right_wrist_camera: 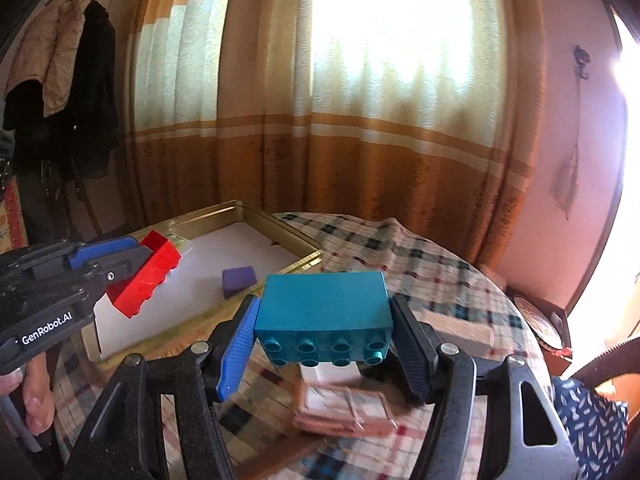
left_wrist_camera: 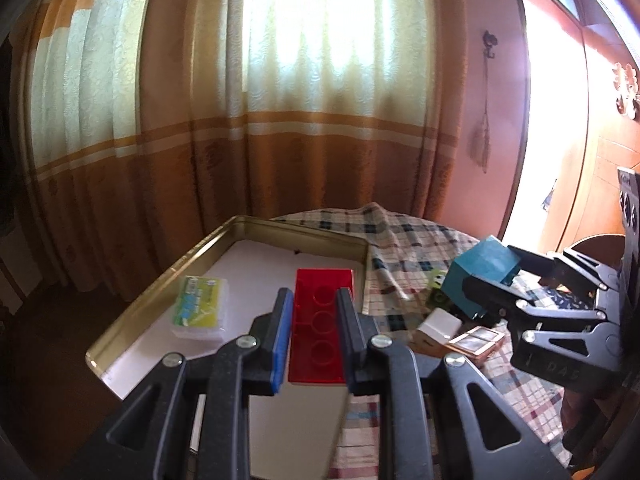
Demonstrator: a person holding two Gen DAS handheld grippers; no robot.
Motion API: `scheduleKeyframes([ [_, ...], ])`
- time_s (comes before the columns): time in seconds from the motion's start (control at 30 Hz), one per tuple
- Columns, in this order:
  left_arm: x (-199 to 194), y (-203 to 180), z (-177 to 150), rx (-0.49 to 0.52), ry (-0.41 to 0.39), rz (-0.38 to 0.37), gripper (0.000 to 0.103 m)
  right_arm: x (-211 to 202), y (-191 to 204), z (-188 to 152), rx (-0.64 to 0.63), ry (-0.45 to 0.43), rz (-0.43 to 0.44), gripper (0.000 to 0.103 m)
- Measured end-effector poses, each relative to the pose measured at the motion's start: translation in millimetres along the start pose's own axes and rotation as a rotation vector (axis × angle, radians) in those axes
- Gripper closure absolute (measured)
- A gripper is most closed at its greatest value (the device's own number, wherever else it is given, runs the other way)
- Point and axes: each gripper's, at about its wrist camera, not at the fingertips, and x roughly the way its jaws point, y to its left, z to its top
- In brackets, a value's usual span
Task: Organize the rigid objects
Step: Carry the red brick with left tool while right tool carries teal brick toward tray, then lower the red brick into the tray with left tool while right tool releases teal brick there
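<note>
My left gripper (left_wrist_camera: 316, 298) is shut on a flat red brick (left_wrist_camera: 320, 320), hollow underside up, held above the gold tin tray (left_wrist_camera: 160, 280). In the right wrist view the same left gripper (right_wrist_camera: 142, 254) shows at the left, carrying the red brick (right_wrist_camera: 148, 280) over the tray (right_wrist_camera: 288, 232). My right gripper (right_wrist_camera: 324, 304) is shut on a teal studded brick (right_wrist_camera: 324, 308), lifted above the checked tablecloth (right_wrist_camera: 420, 272). The left wrist view has that right gripper (left_wrist_camera: 490, 268) and the teal brick (left_wrist_camera: 484, 264) at the right.
In the tray lie a green-and-yellow packet in a clear case (left_wrist_camera: 200, 308) and a purple block (right_wrist_camera: 239, 280). Under the teal brick sit a white box (right_wrist_camera: 332, 374) and bundled wooden tiles (right_wrist_camera: 344, 408). A green item (left_wrist_camera: 438, 292) lies beside them. A person's hand (right_wrist_camera: 36, 404) is at the lower left.
</note>
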Motion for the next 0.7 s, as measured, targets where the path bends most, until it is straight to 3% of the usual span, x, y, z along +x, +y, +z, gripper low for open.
scheduleKeyframes([
  [0.27,21.9,32.0,19.5,-0.007,0.058,0.041,0.082,36.9,18.7,31.1,0.01,0.033,0.059,0.037],
  [0.7,70.7,64.9,20.0,-0.096,0.228,0.023,0.082,88.7,60.5,48.0,-0.042,0.128,0.103,0.037],
])
